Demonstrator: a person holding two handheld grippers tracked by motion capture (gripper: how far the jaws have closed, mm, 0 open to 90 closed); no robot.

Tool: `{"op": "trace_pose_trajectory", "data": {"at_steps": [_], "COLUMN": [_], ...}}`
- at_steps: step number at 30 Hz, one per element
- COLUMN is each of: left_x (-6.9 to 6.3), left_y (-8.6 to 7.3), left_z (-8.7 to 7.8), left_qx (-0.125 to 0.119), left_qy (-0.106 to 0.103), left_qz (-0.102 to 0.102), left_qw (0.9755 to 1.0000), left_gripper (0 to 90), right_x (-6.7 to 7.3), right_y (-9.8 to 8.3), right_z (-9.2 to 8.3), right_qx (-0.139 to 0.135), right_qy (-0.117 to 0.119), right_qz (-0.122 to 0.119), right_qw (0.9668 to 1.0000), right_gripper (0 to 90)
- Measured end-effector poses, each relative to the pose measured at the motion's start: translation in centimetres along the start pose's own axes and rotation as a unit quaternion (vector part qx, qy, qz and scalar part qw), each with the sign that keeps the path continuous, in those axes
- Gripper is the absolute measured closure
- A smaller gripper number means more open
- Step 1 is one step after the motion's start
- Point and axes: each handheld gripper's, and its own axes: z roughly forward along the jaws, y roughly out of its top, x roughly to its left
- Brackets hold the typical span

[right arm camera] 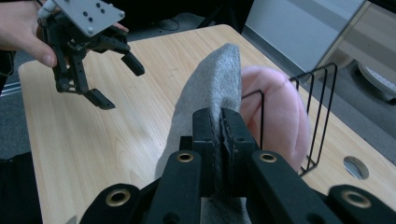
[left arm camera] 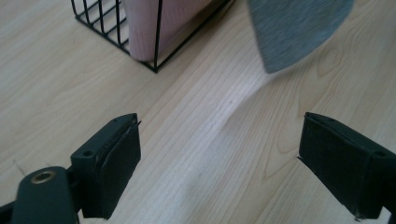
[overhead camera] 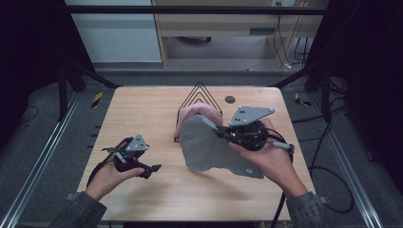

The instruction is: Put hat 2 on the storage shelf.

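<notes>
My right gripper (overhead camera: 221, 131) is shut on the edge of a grey cloth (overhead camera: 214, 148), which hangs above the table's middle. In the right gripper view the jaws (right arm camera: 219, 122) pinch the grey cloth (right arm camera: 215, 79) upright. Just behind it stands a black wire rack (overhead camera: 200, 91) with a pink cloth (overhead camera: 199, 112) tucked inside. My left gripper (overhead camera: 148, 160) hovers at the front left, open and empty, pointing toward the rack. Between its open jaws (left arm camera: 219, 149) lies bare wood, with the rack corner (left arm camera: 158, 37), pink cloth (left arm camera: 149, 23) and grey cloth (left arm camera: 294, 28) beyond. It also appears open in the right gripper view (right arm camera: 119, 81).
The light wooden table (overhead camera: 142, 109) has a small round dark hole (overhead camera: 230, 99) near its far edge, right of the rack. Dark metal frame rails (overhead camera: 43, 156) run along both sides of the table. Cables (overhead camera: 328, 180) lie on the floor at the right.
</notes>
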Motion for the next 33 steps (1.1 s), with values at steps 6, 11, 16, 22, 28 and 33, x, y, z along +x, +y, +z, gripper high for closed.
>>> {"op": "trace_pose_trajectory", "data": {"at_steps": [6,11,16,22,28,33], "left_x": [0.5,0.5,0.3,0.2,0.1,0.2], "left_y": [1.7,2.3,3.2,4.0,4.9,5.7], "left_z": [-1.6,-2.3,-2.5,-2.7,-2.7,-2.7], "left_qx": [-0.011,-0.016,-0.011,-0.017,-0.018,-0.019], "left_qy": [-0.007,-0.007,-0.009,-0.013,-0.017,-0.018], "left_qz": [0.003,0.001,0.016,0.023,0.035,0.040], "left_qw": [0.9999,0.9998,0.9998,0.9995,0.9991,0.9988], "left_gripper": [12.0,12.0,11.8,11.4,11.4,11.4], "right_x": [0.2,0.5,0.8,1.5,2.0,2.4], "right_y": [1.9,2.7,3.0,3.2,3.2,3.3], "right_z": [0.2,0.2,1.0,2.2,3.2,3.3], "right_qx": [0.003,0.001,0.008,0.013,0.017,0.015], "right_qy": [0.007,0.014,0.017,0.029,0.036,0.043], "right_qz": [-0.018,-0.023,-0.028,-0.038,-0.040,-0.043], "right_qw": [0.9998,0.9996,0.9994,0.9987,0.9984,0.9980], "right_gripper": [85.5,85.6,85.6,85.6,85.5,85.6]}}
